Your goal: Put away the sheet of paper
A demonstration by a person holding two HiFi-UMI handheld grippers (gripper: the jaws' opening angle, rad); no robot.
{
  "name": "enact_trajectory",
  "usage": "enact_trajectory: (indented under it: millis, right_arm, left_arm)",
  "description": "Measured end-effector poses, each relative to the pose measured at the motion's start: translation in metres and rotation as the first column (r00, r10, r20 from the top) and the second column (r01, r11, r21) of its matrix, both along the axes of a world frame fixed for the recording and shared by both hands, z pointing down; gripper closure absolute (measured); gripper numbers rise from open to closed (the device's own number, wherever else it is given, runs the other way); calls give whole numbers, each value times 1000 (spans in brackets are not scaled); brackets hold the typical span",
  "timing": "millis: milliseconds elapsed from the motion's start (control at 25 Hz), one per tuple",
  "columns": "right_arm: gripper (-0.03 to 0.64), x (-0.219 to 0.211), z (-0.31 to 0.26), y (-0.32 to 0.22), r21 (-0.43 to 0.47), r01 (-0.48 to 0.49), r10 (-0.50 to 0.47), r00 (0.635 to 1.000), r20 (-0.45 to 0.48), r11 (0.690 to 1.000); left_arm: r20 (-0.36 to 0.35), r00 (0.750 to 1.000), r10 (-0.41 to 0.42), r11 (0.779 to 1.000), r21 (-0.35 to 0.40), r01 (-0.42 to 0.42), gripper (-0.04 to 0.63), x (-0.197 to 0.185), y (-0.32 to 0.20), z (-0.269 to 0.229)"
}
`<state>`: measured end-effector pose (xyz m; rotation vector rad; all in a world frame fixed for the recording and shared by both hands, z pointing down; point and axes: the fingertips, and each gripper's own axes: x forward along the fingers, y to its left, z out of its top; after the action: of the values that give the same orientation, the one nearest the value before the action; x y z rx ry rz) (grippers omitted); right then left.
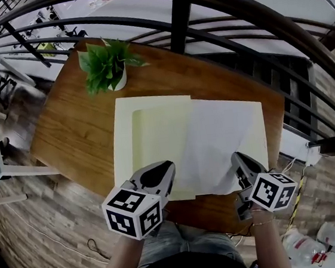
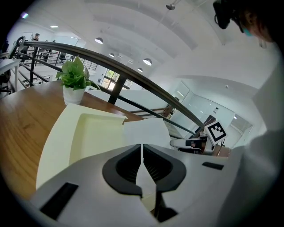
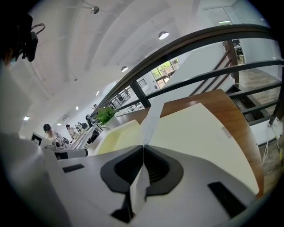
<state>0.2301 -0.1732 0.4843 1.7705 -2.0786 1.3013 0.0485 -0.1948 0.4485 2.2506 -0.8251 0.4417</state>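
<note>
A white sheet of paper (image 1: pixel 216 143) lies partly lifted over an open pale yellow folder (image 1: pixel 150 138) on the wooden table (image 1: pixel 70 123). My left gripper (image 1: pixel 167 171) is shut on the sheet's near left corner. My right gripper (image 1: pixel 239 163) is shut on its near right corner. In the left gripper view the sheet (image 2: pixel 146 131) runs out from between the closed jaws (image 2: pixel 141 153) over the folder (image 2: pixel 88 133). In the right gripper view the sheet (image 3: pixel 151 124) stands edge-on, pinched in the closed jaws (image 3: pixel 143 153), with the folder's flap (image 3: pixel 195 133) behind it.
A small potted plant (image 1: pixel 106 62) stands at the table's far left, beyond the folder. A dark metal railing (image 1: pixel 178 21) curves round the table's far and right sides. A person's legs are at the near edge of the table.
</note>
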Motion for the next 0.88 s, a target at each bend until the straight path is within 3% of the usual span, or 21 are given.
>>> enact_trajectory:
  millis: [880]
  right_arm:
    - [586,-41,18,-32,-30,55,-53,997,56,998]
  left_arm:
    - [9,997,-76,997,2,75,567,-36,-7,2]
